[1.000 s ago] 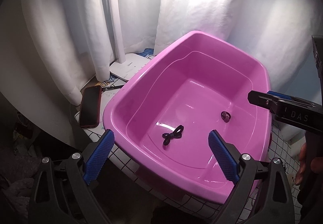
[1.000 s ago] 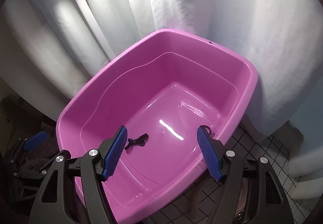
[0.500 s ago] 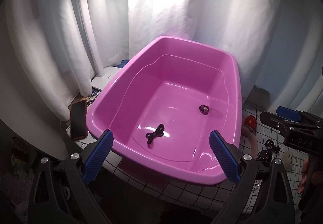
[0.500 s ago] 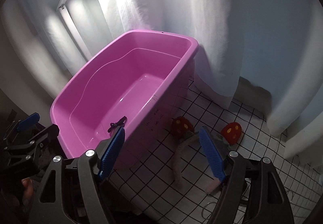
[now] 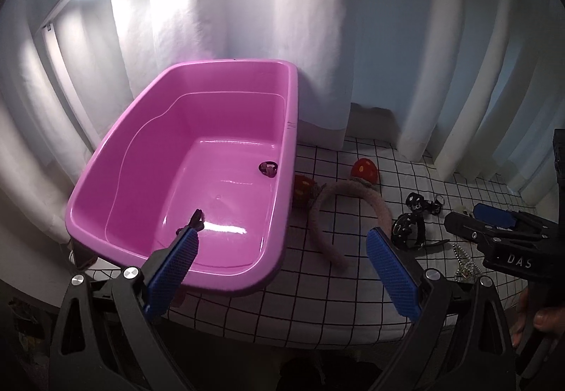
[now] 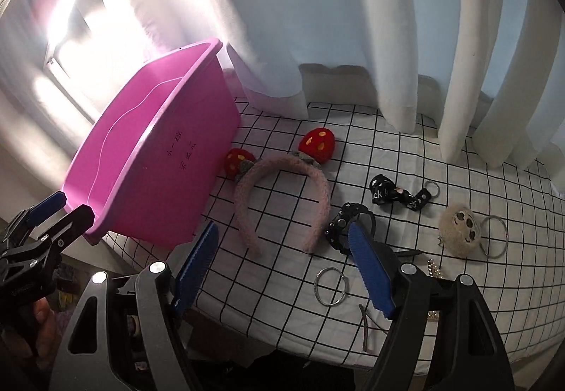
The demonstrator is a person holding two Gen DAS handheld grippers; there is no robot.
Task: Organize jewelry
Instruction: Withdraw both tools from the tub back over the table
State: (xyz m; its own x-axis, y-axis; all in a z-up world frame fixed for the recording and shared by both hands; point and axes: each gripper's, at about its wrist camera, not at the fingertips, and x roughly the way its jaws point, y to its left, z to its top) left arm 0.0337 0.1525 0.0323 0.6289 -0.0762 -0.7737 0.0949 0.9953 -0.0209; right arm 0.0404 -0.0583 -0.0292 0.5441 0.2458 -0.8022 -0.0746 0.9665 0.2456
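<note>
A pink tub (image 5: 106,200) (image 6: 148,186) stands at the left on a checked cloth. In it lie a small dark bow (image 5: 196,216) and a dark ring-like piece (image 5: 268,168). Right of the tub lies a pink fuzzy headband with red mushroom ears (image 5: 353,193) (image 6: 317,179). Further right are a black studded bracelet (image 6: 344,227), a black ribbon keyring (image 6: 395,195), a fuzzy beige charm (image 6: 461,232) and silver rings (image 6: 331,286). My left gripper (image 5: 280,251) is open and empty at the tub's near right corner. My right gripper (image 6: 282,250) is open and empty above the headband's ends.
White curtains (image 6: 406,38) hang close behind the cloth. The cloth's front edge (image 6: 282,331) runs just ahead of my right gripper. A dark hair clip (image 6: 364,327) lies near that edge, and a pearly piece (image 6: 436,269) lies right of my right finger.
Both grippers have swung right, away from over the tub. The headband and loose jewelry on the cloth have come into view. Both stay open and empty.
</note>
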